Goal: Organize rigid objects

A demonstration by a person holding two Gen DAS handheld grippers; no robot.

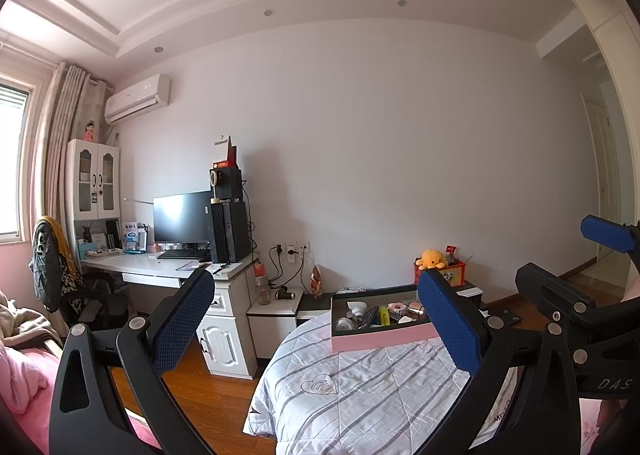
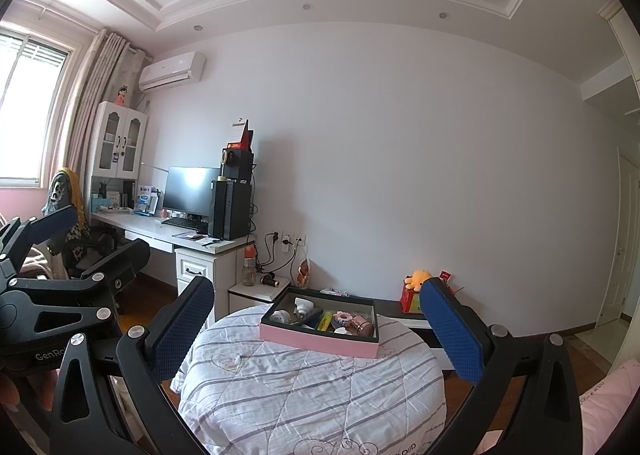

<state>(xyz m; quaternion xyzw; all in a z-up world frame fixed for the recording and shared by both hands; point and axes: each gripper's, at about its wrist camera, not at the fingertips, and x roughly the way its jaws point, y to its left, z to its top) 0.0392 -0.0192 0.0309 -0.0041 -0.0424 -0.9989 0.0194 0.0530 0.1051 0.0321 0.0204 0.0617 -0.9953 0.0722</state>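
Observation:
A pink box (image 1: 384,337) with a dark inside sits on the far end of a bed with a grey-striped white quilt (image 1: 360,387); it also shows in the right wrist view (image 2: 320,339). It holds several small items: a white plug, a yellow marker (image 2: 326,321), a rose-gold tube (image 2: 362,326). My left gripper (image 1: 316,319) is open and empty, held above the near part of the bed. My right gripper (image 2: 316,329) is open and empty, also short of the box. Each gripper shows at the edge of the other's view.
A white desk (image 2: 168,233) with a monitor and black tower stands left. A low nightstand (image 2: 258,291) with a bottle is beyond the bed. A red box with a yellow plush (image 2: 418,281) sits at the right. Wooden floor lies left of the bed.

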